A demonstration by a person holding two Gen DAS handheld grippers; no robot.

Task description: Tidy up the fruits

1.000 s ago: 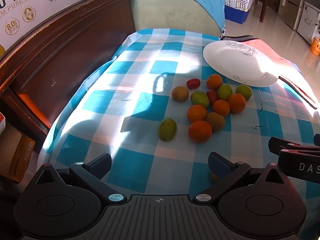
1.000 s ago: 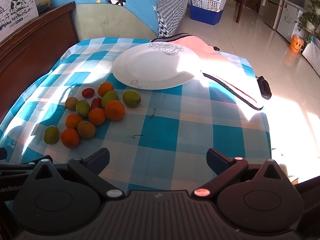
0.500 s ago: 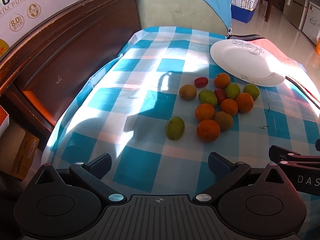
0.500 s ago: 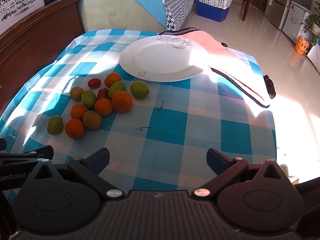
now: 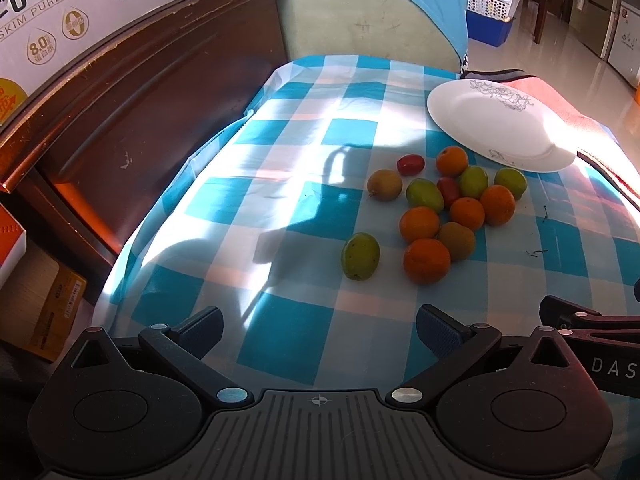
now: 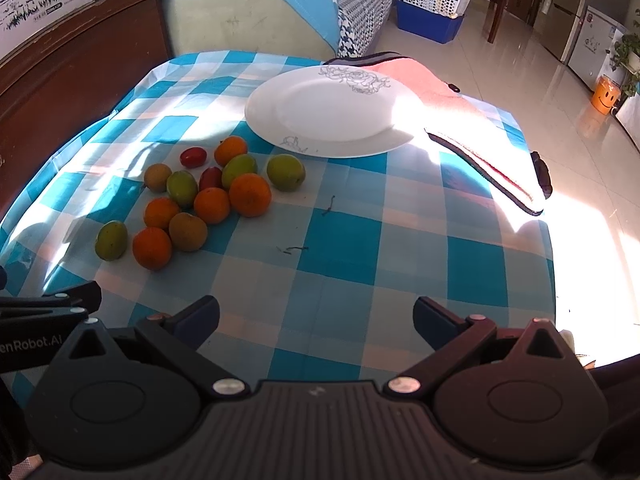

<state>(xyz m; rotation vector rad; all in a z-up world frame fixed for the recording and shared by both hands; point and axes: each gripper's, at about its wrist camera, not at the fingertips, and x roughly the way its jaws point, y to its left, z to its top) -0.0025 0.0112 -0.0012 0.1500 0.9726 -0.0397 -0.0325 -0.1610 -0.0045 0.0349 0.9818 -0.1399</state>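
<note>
A cluster of several small fruits lies on the blue-and-white checked tablecloth: oranges [image 5: 426,260] [image 6: 250,194], green fruits [image 5: 360,256] [image 6: 111,240], brownish ones and red tomatoes [image 5: 410,164] [image 6: 193,157]. A white plate [image 5: 496,124] [image 6: 332,112] with a line-drawn flower sits empty behind the fruits. My left gripper [image 5: 320,330] is open and empty, low over the table's near edge, short of the fruits. My right gripper [image 6: 316,318] is open and empty, near the front edge, to the right of the fruits.
A pink cloth [image 6: 460,120] with dark trim lies right of the plate. A dark wooden headboard [image 5: 140,92] runs along the left. A cushioned seat [image 6: 248,16] stands behind the table. Cardboard boxes [image 5: 44,300] sit on the floor at left.
Both grippers have moved forward and slightly toward the table, so the fruits and plate appear a little nearer and shifted. Both stayed open. No fruit has moved.
</note>
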